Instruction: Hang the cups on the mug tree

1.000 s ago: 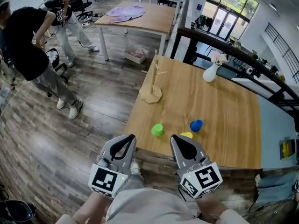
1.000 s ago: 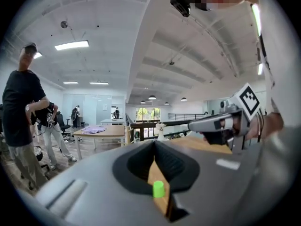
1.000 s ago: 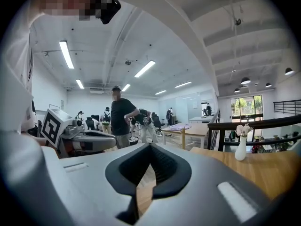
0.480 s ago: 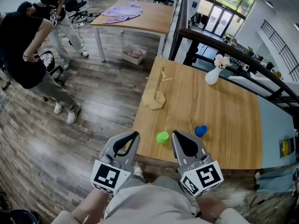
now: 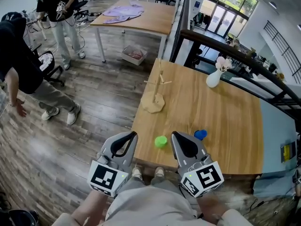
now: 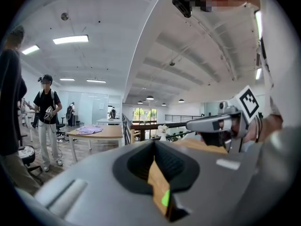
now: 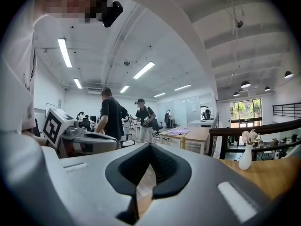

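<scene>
Mug tree stands upright nr the left edge of the wooden table, pegs bare; green cup sits on the tabletop well nearer the person than the tree, close to the table's near edge; blue cup is also nearer than the tree & off to its right, apart from the green one w/ bare wood btwn them; white vase w/ flowers stands right of the tree, a bit farther back; left gripper is held short of the near edge, nearer than the tree & slightly left of its line, jaws pressed together on nothing; its own view shows only a thin slit w/ a sliver of wood & green thru it; right gripper is beside it, right of the tree's line, tip showing btwn the green & blue cups in the head view, jaws likewise pressed together & empty; both point roughly level toward the table, well apart from the tree; neither touches a cup; behind & left of the tree, across the plank floor, a 2nd table carries a lilac cloth, w/ a box on the floor beside its leg; far left of the tree a person in a black tee stands, & a second person bends forward.
</scene>
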`<state>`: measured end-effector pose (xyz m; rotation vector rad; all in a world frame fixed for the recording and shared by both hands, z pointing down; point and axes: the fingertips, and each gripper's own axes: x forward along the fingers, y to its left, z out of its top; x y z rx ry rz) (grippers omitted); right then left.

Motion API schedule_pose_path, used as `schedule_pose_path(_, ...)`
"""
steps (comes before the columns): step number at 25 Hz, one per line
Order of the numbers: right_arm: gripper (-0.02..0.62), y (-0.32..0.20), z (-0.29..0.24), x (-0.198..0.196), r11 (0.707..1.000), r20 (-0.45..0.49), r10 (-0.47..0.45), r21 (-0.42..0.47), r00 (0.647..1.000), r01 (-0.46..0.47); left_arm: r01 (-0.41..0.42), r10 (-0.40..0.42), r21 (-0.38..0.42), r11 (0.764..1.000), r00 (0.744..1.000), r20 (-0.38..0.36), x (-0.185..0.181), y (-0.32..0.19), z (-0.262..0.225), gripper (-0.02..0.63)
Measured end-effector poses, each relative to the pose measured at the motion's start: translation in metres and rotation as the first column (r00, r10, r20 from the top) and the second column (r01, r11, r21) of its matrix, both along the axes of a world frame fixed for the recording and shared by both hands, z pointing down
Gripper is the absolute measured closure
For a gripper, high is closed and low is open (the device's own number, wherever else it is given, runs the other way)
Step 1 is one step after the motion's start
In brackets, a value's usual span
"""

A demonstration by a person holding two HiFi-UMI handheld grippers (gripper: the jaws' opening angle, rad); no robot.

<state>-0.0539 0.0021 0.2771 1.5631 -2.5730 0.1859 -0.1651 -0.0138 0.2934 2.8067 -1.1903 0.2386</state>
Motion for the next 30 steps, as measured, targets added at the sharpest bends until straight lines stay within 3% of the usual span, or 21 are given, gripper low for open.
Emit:
schedule_pose_path(9,0.531,-0.009,0.009,0.029,0.999,0.016,-0.035,-0.039,0.999,0.036,0.029,-0.028,-0.011,1.0,0.999,0.015,0.029,-0.008,0.004,0.604)
schedule_pose_path(15,0.493,-0.024,0.036,0.037,0.994,0.014,-0.054,-0.092,0.998,0.055,0.045,-0.044,-0.069,0.997,0.999,0.022,0.041,-0.02,0.02,0.604)
schedule_pose_path(20,0.458,-0.031,0.079,0.045,0.987,0.018,-0.062,-0.145,0.998,0.064,0.039,-0.035,-0.064,0.997,0.997,0.062,0.053,-0.026,0.05,0.604)
schedule_pose_path(30,0.396,-0.045,0.18,0.045,0.96,-0.017,-0.084,-0.268,0.996,0.076,0.009,0.006,-0.158,0.987,0.996,0.093,0.074,-0.042,0.132,0.604)
